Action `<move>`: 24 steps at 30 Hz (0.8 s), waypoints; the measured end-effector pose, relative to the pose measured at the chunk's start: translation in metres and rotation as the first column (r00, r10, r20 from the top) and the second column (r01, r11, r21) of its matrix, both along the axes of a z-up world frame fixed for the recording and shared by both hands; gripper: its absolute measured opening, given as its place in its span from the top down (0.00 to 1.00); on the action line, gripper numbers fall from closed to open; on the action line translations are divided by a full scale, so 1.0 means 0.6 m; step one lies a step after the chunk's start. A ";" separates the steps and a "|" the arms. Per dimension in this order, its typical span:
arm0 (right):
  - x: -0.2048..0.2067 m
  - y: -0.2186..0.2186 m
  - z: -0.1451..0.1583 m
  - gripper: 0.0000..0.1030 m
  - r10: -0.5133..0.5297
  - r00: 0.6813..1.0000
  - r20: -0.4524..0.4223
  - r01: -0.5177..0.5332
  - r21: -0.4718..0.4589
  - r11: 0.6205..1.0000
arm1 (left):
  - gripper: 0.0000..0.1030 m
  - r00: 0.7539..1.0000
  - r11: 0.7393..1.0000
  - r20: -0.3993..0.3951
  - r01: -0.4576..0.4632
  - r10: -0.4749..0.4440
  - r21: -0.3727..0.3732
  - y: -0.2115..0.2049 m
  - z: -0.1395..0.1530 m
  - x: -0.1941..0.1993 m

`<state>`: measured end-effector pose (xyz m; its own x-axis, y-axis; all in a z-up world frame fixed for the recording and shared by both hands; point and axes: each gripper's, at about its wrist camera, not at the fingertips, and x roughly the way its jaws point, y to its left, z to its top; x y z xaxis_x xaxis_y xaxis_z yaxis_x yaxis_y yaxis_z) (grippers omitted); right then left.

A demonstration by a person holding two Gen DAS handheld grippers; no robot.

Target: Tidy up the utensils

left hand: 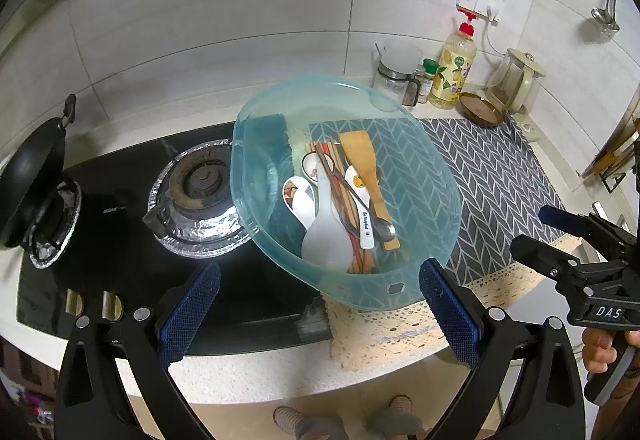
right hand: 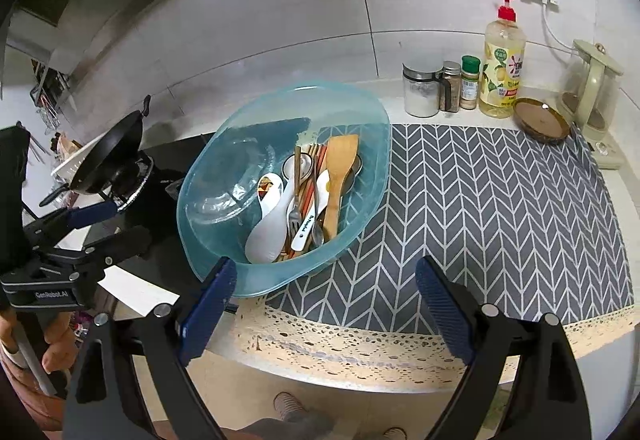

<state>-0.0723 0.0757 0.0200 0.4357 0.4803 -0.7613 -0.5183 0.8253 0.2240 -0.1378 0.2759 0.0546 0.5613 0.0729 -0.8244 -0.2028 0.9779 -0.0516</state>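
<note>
A translucent teal basin [left hand: 360, 294] [right hand: 272, 280] rests half on the stove glass and half on the mat. Piled inside are a wooden spatula [left hand: 364, 168] [right hand: 340, 168], a white rice paddle [left hand: 324, 236] [right hand: 266, 230], ceramic spoons [left hand: 362, 212] [right hand: 306, 226], chopsticks [left hand: 334, 164] [right hand: 310, 176] and a metal spoon [left hand: 384, 228]. My left gripper [left hand: 320, 316] [right hand: 106, 228] is open just short of the basin's near rim, holding nothing. My right gripper [right hand: 326, 304] [left hand: 548, 236] is also open and empty, near the basin's front right side.
A gas stove burner [left hand: 196, 184] and a black wok [left hand: 32, 176] [right hand: 108, 156] lie left of the basin. The grey herringbone mat [left hand: 500, 176] [right hand: 480, 220] stretches right. Spice jars [right hand: 420, 90], a soap bottle [right hand: 502, 68], a wooden lid [right hand: 540, 120] and a kettle [right hand: 588, 92] line the wall.
</note>
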 end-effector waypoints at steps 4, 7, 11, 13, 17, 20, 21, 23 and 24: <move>-0.001 0.007 0.000 0.14 0.001 1.000 0.017 0.000 -0.028 1.000 | 0.04 1.000 1.000 -0.007 0.001 -0.001 -0.001 0.002 -0.004 0.003; 0.000 0.009 0.001 0.14 0.003 1.000 0.020 -0.002 -0.032 0.999 | 0.04 1.000 1.000 -0.009 -0.006 0.006 0.004 0.004 -0.006 0.005; 0.001 0.010 0.001 0.14 0.003 1.000 0.022 -0.002 -0.036 0.999 | 0.04 1.000 1.000 -0.007 -0.017 0.017 0.006 0.008 -0.005 0.005; 0.001 0.011 0.002 0.14 0.003 1.000 0.022 -0.002 -0.037 0.999 | 0.04 1.000 1.000 -0.007 -0.026 0.027 0.009 0.012 -0.006 0.005; 0.004 0.011 0.002 0.14 0.001 1.000 0.022 0.000 -0.037 0.999 | 0.04 0.999 0.999 -0.010 -0.034 0.034 0.005 0.016 -0.007 0.007; 0.005 0.011 0.001 0.14 0.002 1.000 0.022 -0.001 -0.040 0.999 | 0.04 0.999 0.999 -0.010 -0.032 0.032 -0.017 0.020 -0.009 0.010; 0.005 0.011 0.001 0.14 0.000 1.000 0.021 0.001 -0.042 0.999 | 0.04 1.000 0.999 -0.011 -0.030 0.029 -0.021 0.021 -0.009 0.011; 0.007 0.011 0.000 0.14 0.001 1.000 0.020 0.000 -0.042 0.999 | 0.04 0.999 0.999 -0.016 -0.029 0.028 -0.025 0.022 -0.013 0.013; 0.007 0.011 0.000 0.14 0.000 1.000 0.020 0.000 -0.043 0.999 | 0.04 1.000 0.999 -0.017 -0.027 0.026 -0.027 0.022 -0.014 0.015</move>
